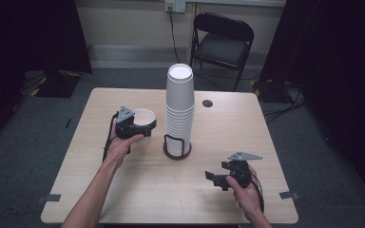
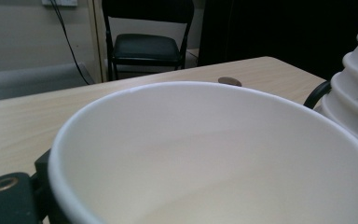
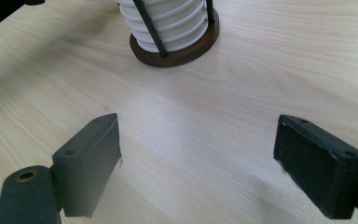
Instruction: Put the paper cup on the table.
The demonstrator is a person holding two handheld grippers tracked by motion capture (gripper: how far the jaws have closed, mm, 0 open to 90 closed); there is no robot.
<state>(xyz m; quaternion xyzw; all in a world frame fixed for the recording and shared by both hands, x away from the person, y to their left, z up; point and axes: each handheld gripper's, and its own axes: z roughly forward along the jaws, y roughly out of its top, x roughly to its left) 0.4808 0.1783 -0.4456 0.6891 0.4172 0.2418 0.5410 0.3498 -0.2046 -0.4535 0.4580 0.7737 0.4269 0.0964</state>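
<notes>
My left gripper (image 1: 146,127) is shut on a white paper cup (image 1: 144,115), held upright with its mouth up just above the table, left of the stack. In the left gripper view the cup's open mouth (image 2: 214,154) sits close in front, one black finger (image 2: 9,200) shows against its outer wall, and the other is hidden. A tall stack of white cups (image 1: 179,104) stands in a wire holder on a round dark base (image 1: 177,151) at the table's middle. My right gripper (image 1: 216,179) rests low near the front right, open, with bare wood between its fingers (image 3: 93,158).
The light wooden table (image 1: 138,185) has a dark round hole (image 1: 207,103) behind the stack. A black folding chair (image 1: 222,40) stands beyond the far edge. The stack's base (image 3: 177,51) lies ahead of my right gripper. Dark curtains hang at both sides.
</notes>
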